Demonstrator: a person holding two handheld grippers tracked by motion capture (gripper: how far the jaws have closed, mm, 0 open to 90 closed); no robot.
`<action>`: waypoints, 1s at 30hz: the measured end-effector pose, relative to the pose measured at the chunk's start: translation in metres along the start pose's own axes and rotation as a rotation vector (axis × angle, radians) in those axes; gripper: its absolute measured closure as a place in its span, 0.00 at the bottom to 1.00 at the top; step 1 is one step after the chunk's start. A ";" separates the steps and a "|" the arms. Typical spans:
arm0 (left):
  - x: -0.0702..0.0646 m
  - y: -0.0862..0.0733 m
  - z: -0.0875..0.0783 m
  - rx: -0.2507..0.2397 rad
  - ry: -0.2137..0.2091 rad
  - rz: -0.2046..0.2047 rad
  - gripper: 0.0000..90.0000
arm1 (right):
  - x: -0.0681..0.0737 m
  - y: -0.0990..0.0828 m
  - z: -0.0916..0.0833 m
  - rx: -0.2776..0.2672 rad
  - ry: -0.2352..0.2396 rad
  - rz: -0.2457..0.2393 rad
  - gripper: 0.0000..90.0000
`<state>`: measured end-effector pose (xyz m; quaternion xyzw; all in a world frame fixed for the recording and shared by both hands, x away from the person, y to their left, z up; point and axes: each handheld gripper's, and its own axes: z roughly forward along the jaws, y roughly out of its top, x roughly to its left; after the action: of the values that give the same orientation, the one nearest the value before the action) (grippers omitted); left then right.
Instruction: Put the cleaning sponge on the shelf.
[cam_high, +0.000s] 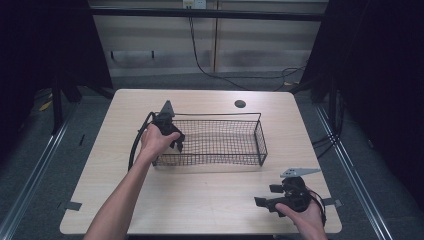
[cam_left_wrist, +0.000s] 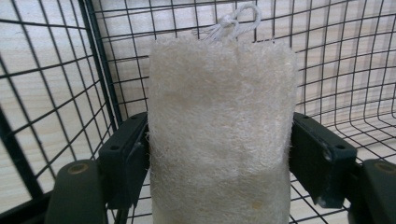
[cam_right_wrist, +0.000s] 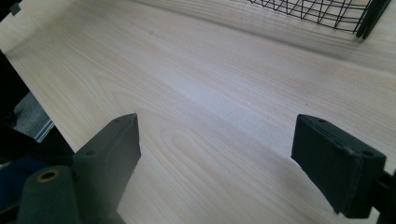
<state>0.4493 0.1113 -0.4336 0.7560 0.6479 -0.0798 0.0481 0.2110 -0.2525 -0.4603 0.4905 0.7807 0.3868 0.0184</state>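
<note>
Loofah (cam_left_wrist: 222, 135) clamped between left tool (cam_left_wrist: 219, 154) jaws.

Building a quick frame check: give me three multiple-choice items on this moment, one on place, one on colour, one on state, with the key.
1. Where is the left tool?
A. At the left end of the wire basket
B. At the table's near right corner
C. Beside the round hole in the table

2. What colour is the loofah pad?
A. Black
B. Cream-white
C. Red

3. What state is the right tool in?
A. Shut on the pad
B. Shut on the basket rim
C. Open with nothing in it

Key: 1 A, the high view shows that hand at the basket's left end. 2 B, the left gripper view shows pale cream fibre with a white cord loop. 3 C, the right gripper view shows bare table between its spread jaws.
</note>
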 end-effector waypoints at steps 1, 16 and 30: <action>0.000 0.000 0.000 0.011 -0.001 0.009 0.30 | 0.000 0.000 0.000 0.000 0.001 -0.001 0.17; -0.001 0.001 0.001 0.012 -0.005 0.010 0.29 | 0.000 0.000 0.000 0.000 0.000 0.003 0.17; 0.004 -0.001 -0.005 -0.029 -0.052 0.011 0.22 | 0.000 0.000 0.000 0.001 0.002 0.001 0.17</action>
<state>0.4492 0.1163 -0.4295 0.7563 0.6435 -0.0897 0.0763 0.2111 -0.2527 -0.4602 0.4904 0.7807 0.3870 0.0175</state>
